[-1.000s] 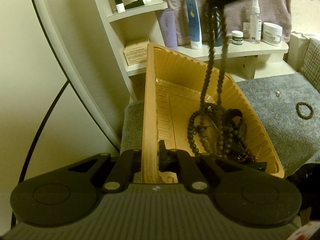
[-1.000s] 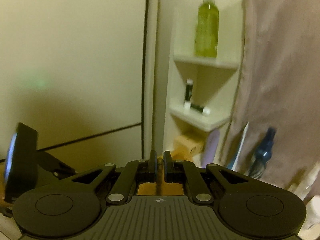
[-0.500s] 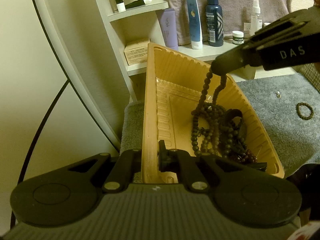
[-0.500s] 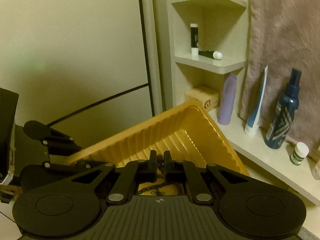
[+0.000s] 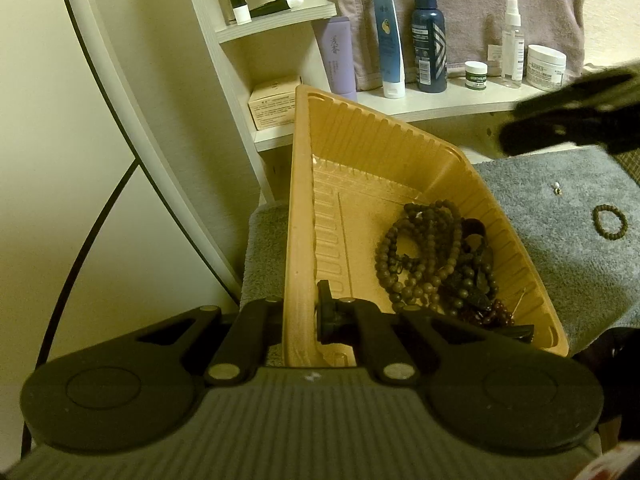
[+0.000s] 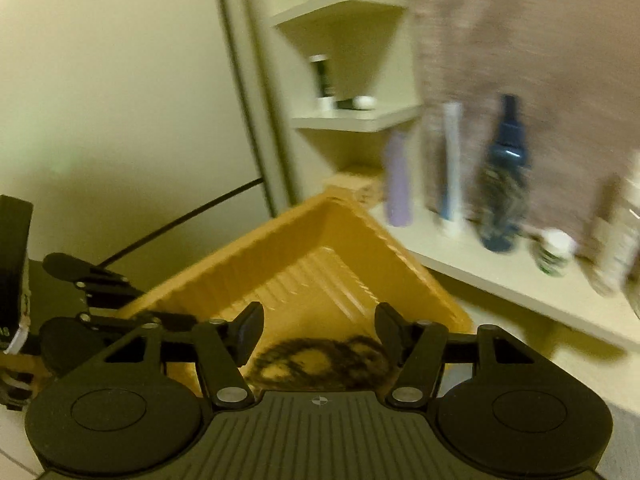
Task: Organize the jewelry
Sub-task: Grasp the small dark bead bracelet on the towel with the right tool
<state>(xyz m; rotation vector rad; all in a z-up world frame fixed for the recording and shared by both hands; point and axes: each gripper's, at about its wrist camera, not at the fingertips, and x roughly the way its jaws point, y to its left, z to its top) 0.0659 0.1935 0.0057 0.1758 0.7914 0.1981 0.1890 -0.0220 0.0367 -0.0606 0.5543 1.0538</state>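
Observation:
An orange plastic tray (image 5: pixel 312 208) is tilted up, and my left gripper (image 5: pixel 300 312) is shut on its near rim. A pile of dark beaded necklaces (image 5: pixel 432 260) lies in the tray's lower right corner. My right gripper (image 6: pixel 320 324) is open and empty above the tray (image 6: pixel 304 256), with the beads (image 6: pixel 320 360) blurred below it. It shows as a dark blur at the right in the left wrist view (image 5: pixel 568 124). A small bead bracelet (image 5: pixel 610 220) and a tiny earring (image 5: pixel 556 190) lie on the grey towel (image 5: pixel 560 240).
A white corner shelf (image 5: pixel 276 20) holds tubes and a small box (image 5: pixel 276 106). The ledge (image 5: pixel 440 100) behind the tray carries bottles, tubes and cream jars. A pinkish towel (image 5: pixel 460 0) hangs behind them. A pale wall with a curved frame is at the left.
My right gripper lowered the long bead necklace into the tray, opened and let it go, then drew back to the right. The left gripper kept its hold on the tray rim.

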